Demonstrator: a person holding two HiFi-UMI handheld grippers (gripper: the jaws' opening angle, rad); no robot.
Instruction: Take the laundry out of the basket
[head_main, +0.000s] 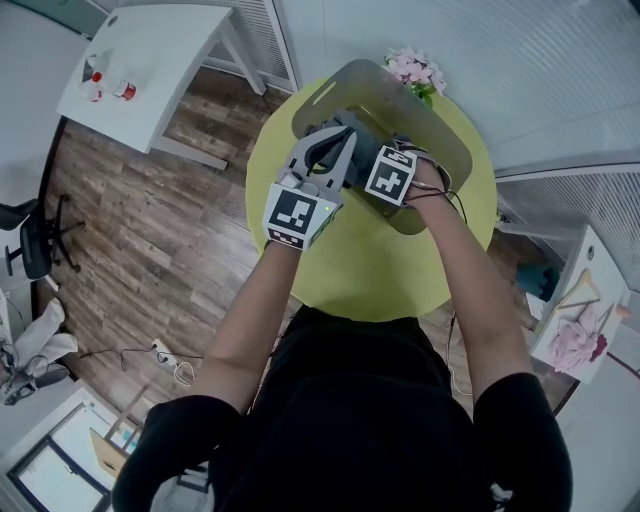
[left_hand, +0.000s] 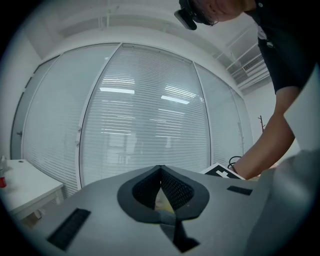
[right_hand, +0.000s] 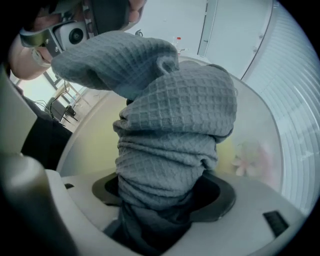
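A grey waffle-weave towel (right_hand: 175, 125) rises in a bunched column from between the jaws of my right gripper (right_hand: 165, 195), which is shut on it. Its top folds over towards the left gripper's camera; I cannot tell whether they touch. In the head view both grippers hang close together over the translucent grey basket (head_main: 445, 135) on the round yellow-green table (head_main: 380, 270): the left gripper (head_main: 325, 160) beside the right gripper (head_main: 362, 150), with the towel (head_main: 338, 148) between them. In the left gripper view my left gripper (left_hand: 160, 172) points at the blinds, pads meeting at the tip, no cloth showing there.
Pink flowers (head_main: 415, 70) stand at the table's far edge behind the basket. A white desk (head_main: 150, 70) is at the far left, an office chair (head_main: 35, 245) on the wooden floor, and a low white shelf (head_main: 585, 320) with clothes at the right.
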